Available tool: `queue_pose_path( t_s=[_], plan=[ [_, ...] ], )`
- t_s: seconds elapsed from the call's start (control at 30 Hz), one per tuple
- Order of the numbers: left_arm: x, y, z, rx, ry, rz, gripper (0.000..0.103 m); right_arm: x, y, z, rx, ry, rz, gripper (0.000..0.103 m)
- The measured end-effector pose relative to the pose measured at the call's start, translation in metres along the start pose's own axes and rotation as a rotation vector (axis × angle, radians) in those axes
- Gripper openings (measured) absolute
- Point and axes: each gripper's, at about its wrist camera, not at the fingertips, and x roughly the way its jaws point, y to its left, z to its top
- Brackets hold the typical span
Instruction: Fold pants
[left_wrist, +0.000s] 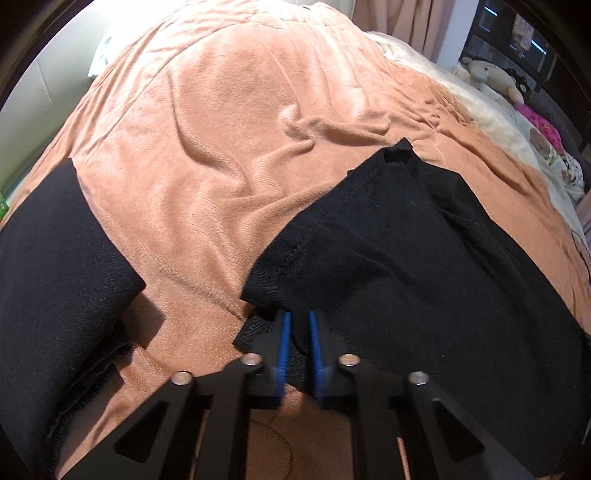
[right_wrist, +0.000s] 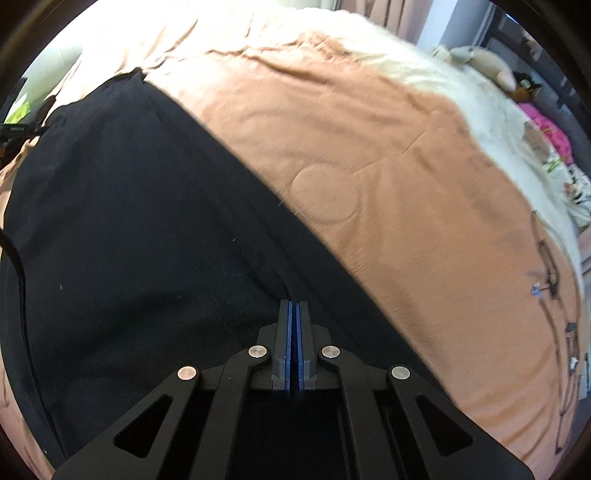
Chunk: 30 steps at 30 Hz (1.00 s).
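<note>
Bed blanket (left_wrist: 221, 129) bears black pants (left_wrist: 406, 240). Left gripper (left_wrist: 297, 350) pinches a fabric edge, pads slightly parted; right gripper (right_wrist: 294, 347) clamps cloth, pants extending ahead-left.

- Bed (left_wrist: 207, 122): covered by a wrinkled orange-brown blanket (right_wrist: 388, 177).
- Black pants (right_wrist: 129, 221): spread flat on the blanket.
- Stuffed toys (left_wrist: 491, 74): at the far edge.

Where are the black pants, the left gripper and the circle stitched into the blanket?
black pants (left_wrist: 388, 240), left wrist view, flat leg panel.
left gripper (left_wrist: 297, 325), left wrist view, between fingertips.
stitched circle (right_wrist: 325, 194), right wrist view, its centre.
</note>
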Motion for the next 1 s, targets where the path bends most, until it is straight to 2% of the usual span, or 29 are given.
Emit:
queue_pose_path(
  t_s=[0.03,0.17,0.33,0.47,0.53,0.57,0.6,0.63,0.7,0.77,0.8,0.83,0.9,0.97,1.0],
  plan=[
    [-0.001,0.0,0.0,-0.001,0.0,-0.002,0.004,-0.002,0.0,0.003,0.009,-0.015,-0.024,0.0],
    [-0.005,0.001,0.0,-0.007,-0.018,0.002,0.002,-0.001,-0.002,0.007,0.047,-0.026,-0.082,0.0],
    [-0.006,0.0,-0.002,-0.019,-0.036,0.03,0.002,0.04,0.011,0.01,0.07,0.054,-0.163,0.0],
    [-0.017,0.001,-0.004,-0.041,-0.066,0.049,0.002,0.052,0.021,0.012,0.071,0.049,-0.248,0.0],
    [-0.025,0.002,-0.006,-0.054,-0.089,0.047,0.002,0.046,0.022,0.015,0.077,0.027,-0.334,0.0],
    [-0.026,0.001,-0.005,-0.041,-0.09,0.051,0.002,0.043,0.023,0.016,0.08,0.019,-0.426,0.0],
    [-0.022,-0.001,-0.004,-0.018,-0.058,0.052,0.003,0.04,0.021,0.015,0.082,0.009,-0.483,0.0],
    [-0.015,-0.001,-0.004,-0.011,-0.016,0.057,0.008,0.037,0.014,0.013,0.116,0.0,-0.473,0.0],
    [-0.004,0.004,-0.007,-0.034,0.052,0.033,0.018,0.034,-0.002,0.008,0.211,0.006,-0.382,0.0],
    [-0.003,0.008,-0.012,-0.056,0.066,-0.005,0.026,0.023,-0.012,0.0,0.285,0.0,-0.372,0.0],
    [-0.004,0.009,-0.013,-0.061,0.07,-0.014,0.032,0.015,-0.015,-0.006,0.312,-0.016,-0.329,0.0],
    [-0.005,0.01,-0.015,-0.073,0.075,-0.033,0.037,0.009,-0.018,-0.012,0.336,-0.025,-0.294,0.003],
    [-0.005,0.012,-0.017,-0.095,0.09,-0.058,0.042,-0.009,-0.018,-0.03,0.394,-0.041,-0.239,0.019],
    [-0.005,0.011,-0.019,-0.111,0.104,-0.067,0.045,-0.03,-0.02,-0.05,0.435,-0.068,-0.208,0.066],
    [-0.004,0.01,-0.02,-0.117,0.108,-0.071,0.047,-0.042,-0.02,-0.062,0.453,-0.086,-0.198,0.072]
  ],
)
